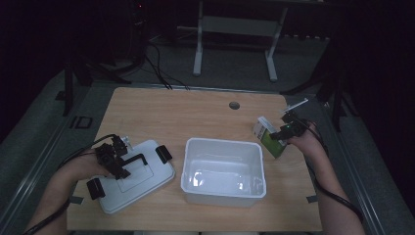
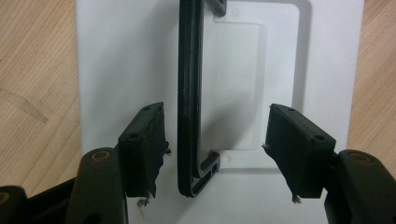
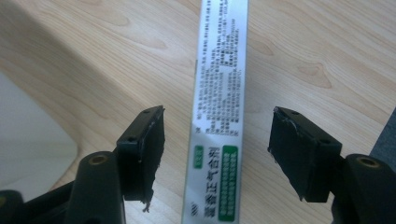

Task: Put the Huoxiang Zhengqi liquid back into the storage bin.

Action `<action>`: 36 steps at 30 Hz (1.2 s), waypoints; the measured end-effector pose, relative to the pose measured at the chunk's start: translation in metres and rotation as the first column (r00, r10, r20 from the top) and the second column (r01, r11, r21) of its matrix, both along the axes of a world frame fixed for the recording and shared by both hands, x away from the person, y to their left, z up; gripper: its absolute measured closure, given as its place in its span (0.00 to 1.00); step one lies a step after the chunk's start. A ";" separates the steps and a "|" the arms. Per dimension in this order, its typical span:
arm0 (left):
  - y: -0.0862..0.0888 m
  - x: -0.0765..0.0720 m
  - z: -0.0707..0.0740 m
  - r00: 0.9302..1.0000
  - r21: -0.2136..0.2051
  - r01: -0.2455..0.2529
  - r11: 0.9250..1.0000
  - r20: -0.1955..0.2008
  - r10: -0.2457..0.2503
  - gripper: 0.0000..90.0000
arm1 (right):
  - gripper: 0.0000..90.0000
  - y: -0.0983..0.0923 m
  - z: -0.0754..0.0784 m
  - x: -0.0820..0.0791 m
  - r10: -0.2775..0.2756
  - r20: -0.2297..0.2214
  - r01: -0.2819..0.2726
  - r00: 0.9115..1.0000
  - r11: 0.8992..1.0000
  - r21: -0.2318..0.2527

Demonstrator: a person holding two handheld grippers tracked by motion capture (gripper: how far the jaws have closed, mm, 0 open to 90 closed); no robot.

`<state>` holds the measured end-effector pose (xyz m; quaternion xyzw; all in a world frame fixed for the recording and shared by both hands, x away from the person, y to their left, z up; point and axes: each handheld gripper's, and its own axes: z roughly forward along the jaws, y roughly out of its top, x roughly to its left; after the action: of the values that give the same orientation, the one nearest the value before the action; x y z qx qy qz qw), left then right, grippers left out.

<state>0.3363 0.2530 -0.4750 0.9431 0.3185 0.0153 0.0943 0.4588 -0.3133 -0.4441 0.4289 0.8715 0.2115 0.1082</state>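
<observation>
Green-and-white box: narrow cardboard medicine box point(image 1: 268, 137) with printed text, green at the lower end, near the right edge of the light wooden table point(image 1: 195, 110), just right of the tub. In the high view it stands tilted. In the right gripper view point(image 3: 223, 112) its white printed face runs up between the two jaws.
Right gripper: black two-jaw gripper point(image 1: 282, 133) in the person's right hand point(image 1: 306, 142), beside the table's right edge. Jaws straddle the box with a clear gap on each side; pads do not press it. Released, nothing grasped.
White lid: flat rectangular white plastic lid point(image 1: 134, 176) with black side clips, lying near the front left corner of the table, well apart from the box. A black hinged handle point(image 2: 189, 100) stands up from its recessed middle.
Left gripper: black two-jaw gripper point(image 1: 113, 155) in the left hand point(image 1: 80, 169), over the lid. In the left gripper view the handle's bar rises between the jaws, nearer the left pad point(image 2: 144, 147); neither pad touches it. Released, nothing grasped.
White tub: open rectangular white plastic tub point(image 1: 224, 172), centre front of the table, between lid and box.
Table hole: small round grey cable port point(image 1: 234, 105) near the far edge.
</observation>
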 end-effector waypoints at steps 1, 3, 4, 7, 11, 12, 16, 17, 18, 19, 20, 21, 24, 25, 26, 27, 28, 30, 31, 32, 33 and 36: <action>0.000 0.000 0.000 1.000 0.003 -0.001 1.000 -0.001 0.001 0.43 | 0.41 0.001 0.000 0.002 0.003 -0.012 -0.003 1.000 1.000 -0.009; -0.001 0.000 -0.001 1.000 0.008 0.003 1.000 0.001 -0.003 0.43 | 0.42 0.002 -0.001 0.006 0.008 -0.033 -0.009 0.999 1.000 -0.023; -0.001 0.000 -0.001 1.000 0.008 0.003 1.000 0.003 -0.003 0.43 | 0.43 0.003 -0.001 0.008 0.010 -0.044 -0.011 0.999 1.000 -0.029; -0.001 0.000 0.000 1.000 -0.001 0.003 1.000 0.007 -0.003 0.43 | 0.48 0.005 -0.001 0.013 0.012 -0.071 -0.015 0.997 0.999 -0.039; -0.001 0.000 0.001 1.000 0.002 0.005 1.000 0.002 -0.005 0.43 | 0.50 0.008 -0.002 0.019 0.024 -0.097 -0.029 0.995 0.998 -0.054; -0.001 0.000 0.001 1.000 0.003 0.005 1.000 0.000 -0.005 0.43 | 0.50 0.009 -0.003 0.020 0.029 -0.107 -0.036 0.994 0.998 -0.060; -0.002 0.000 0.001 1.000 0.001 0.007 1.000 0.005 -0.007 0.43 | 0.54 0.015 -0.009 0.023 0.047 -0.145 -0.061 0.988 0.994 -0.091; -0.002 0.000 0.001 1.000 0.002 0.009 1.000 0.004 -0.009 0.43 | 0.54 0.016 -0.010 0.024 0.047 -0.150 -0.062 0.988 0.993 -0.096; -0.003 0.000 0.000 1.000 0.001 0.010 1.000 0.002 -0.010 0.43 | 0.56 0.017 -0.011 0.025 0.045 -0.153 -0.061 0.987 0.993 -0.103; -0.003 0.000 0.000 1.000 0.002 0.012 1.000 0.003 -0.012 0.43 | 0.57 0.018 -0.012 0.025 0.050 -0.161 -0.068 0.986 0.992 -0.105; -0.003 0.000 -0.001 1.000 0.002 0.012 1.000 0.000 -0.012 0.43 | 0.58 0.018 -0.013 0.026 0.055 -0.165 -0.072 0.985 0.992 -0.102; -0.003 0.000 -0.001 1.000 0.002 0.014 1.000 -0.001 -0.014 0.43 | 0.59 0.019 -0.014 0.027 0.054 -0.170 -0.073 0.984 0.992 -0.105; -0.003 0.000 -0.003 1.000 0.006 0.013 1.000 -0.008 -0.013 0.43 | 0.59 0.020 -0.017 0.029 0.055 -0.190 -0.079 0.980 0.990 -0.120; -0.003 0.000 -0.003 1.000 0.006 0.013 1.000 -0.009 -0.013 0.43 | 0.59 0.021 -0.018 0.030 0.055 -0.199 -0.081 0.978 0.989 -0.124; -0.003 0.000 -0.003 1.000 0.007 0.013 1.000 -0.009 -0.012 0.43 | 0.59 0.021 -0.019 0.030 0.058 -0.201 -0.085 0.978 0.988 -0.128; -0.003 0.000 -0.003 1.000 0.007 0.012 1.000 -0.010 -0.012 0.43 | 0.59 0.022 -0.019 0.031 0.056 -0.206 -0.085 0.977 0.988 -0.131; -0.003 0.000 -0.003 1.000 0.007 0.013 1.000 -0.010 -0.013 0.43 | 0.59 0.023 -0.020 0.032 0.060 -0.207 -0.089 0.977 0.987 -0.133; -0.003 0.001 -0.003 1.000 0.004 0.012 1.000 -0.011 -0.012 0.43 | 0.60 0.023 -0.021 0.033 0.058 -0.217 -0.090 0.974 0.986 -0.140; -0.003 0.001 -0.002 1.000 0.007 0.013 1.000 -0.008 -0.013 0.43 | 0.61 0.024 -0.022 0.033 0.058 -0.218 -0.091 0.974 0.986 -0.142; -0.003 0.001 -0.002 1.000 0.006 0.012 1.000 -0.007 -0.012 0.43 | 0.63 0.024 -0.022 0.034 0.060 -0.220 -0.093 0.974 0.985 -0.146; -0.003 0.001 -0.002 1.000 0.004 0.014 1.000 -0.010 -0.013 0.43 | 0.64 0.024 -0.022 0.034 0.056 -0.224 -0.090 0.973 0.985 -0.147; -0.003 0.001 -0.001 1.000 -0.001 0.014 1.000 -0.006 -0.014 0.43 | 0.65 0.024 -0.022 0.035 0.055 -0.227 -0.091 0.972 0.985 -0.150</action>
<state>0.3368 0.2503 -0.4755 0.9453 0.3121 0.0117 0.0940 0.4937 -0.2893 -0.4660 0.4076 0.9074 0.0956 0.0361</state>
